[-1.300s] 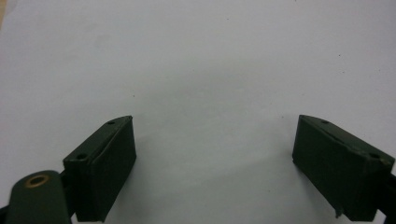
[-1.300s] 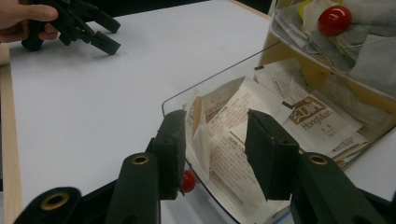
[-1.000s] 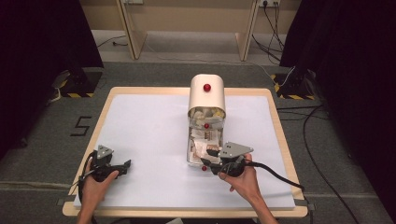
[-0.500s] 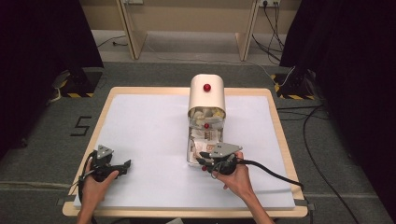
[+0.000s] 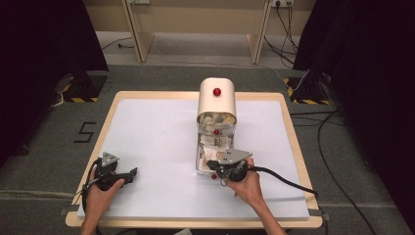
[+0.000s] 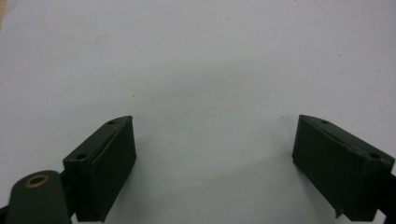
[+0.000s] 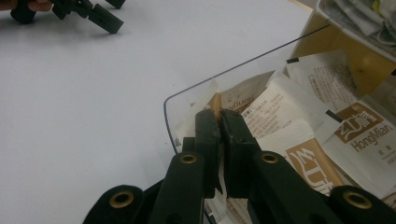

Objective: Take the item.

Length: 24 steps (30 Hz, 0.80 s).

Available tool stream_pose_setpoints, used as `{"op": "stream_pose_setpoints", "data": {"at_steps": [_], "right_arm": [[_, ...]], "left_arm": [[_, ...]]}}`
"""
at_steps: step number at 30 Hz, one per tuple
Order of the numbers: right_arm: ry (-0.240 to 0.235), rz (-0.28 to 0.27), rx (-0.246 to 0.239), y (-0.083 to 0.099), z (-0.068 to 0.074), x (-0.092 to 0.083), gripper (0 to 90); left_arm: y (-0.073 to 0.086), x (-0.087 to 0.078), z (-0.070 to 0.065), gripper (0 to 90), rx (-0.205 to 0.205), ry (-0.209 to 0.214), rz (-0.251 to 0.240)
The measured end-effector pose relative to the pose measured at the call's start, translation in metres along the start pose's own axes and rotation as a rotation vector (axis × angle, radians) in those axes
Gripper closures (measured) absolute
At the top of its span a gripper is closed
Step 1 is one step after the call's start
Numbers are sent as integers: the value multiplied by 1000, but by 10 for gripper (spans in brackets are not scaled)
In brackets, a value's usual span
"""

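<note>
You're working at the white table [image 5: 147, 132], with the cream dispenser box [image 5: 217, 98] standing toward the far side, its clear tray [image 7: 187, 100] lying open toward you and heaped with sachets. Your right gripper [image 7: 218, 122] is at the tray's near corner, jaws having just been closing, now pinching the edge of one sachet [image 7: 215, 100] (only a sliver showing between the pads). I'd judge the grip shallow, so be lifting slowly and straight up over the clear wall, watching for neighbouring sachets [image 7: 359, 135] dragging along. Your left gripper [image 6: 212, 163] is idling over bare table, jaws spread wide, holding nothing (fine there, well apart from the tray).
</note>
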State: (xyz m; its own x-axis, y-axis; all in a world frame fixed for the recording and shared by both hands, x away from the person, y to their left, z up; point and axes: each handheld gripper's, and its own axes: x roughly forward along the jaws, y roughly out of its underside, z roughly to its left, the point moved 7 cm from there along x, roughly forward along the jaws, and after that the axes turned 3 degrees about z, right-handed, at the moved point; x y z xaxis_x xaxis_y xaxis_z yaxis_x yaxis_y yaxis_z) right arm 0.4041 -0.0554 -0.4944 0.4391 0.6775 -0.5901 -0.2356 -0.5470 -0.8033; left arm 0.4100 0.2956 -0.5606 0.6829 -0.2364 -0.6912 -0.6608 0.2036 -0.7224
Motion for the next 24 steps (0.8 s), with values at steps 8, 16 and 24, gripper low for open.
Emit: {"op": "stream_pose_setpoints", "data": {"at_steps": [8,16,24], "right_arm": [[1,-59,12,-10,-3,-13,874],[23,-98,17,-20,-9,-29,874],[38,-105,23,-20,-14,-35,873]], "left_arm": [[0,0,0,125,0,0,0],[0,0,0,125,0,0,0],[0,0,0,125,0,0,0]]}}
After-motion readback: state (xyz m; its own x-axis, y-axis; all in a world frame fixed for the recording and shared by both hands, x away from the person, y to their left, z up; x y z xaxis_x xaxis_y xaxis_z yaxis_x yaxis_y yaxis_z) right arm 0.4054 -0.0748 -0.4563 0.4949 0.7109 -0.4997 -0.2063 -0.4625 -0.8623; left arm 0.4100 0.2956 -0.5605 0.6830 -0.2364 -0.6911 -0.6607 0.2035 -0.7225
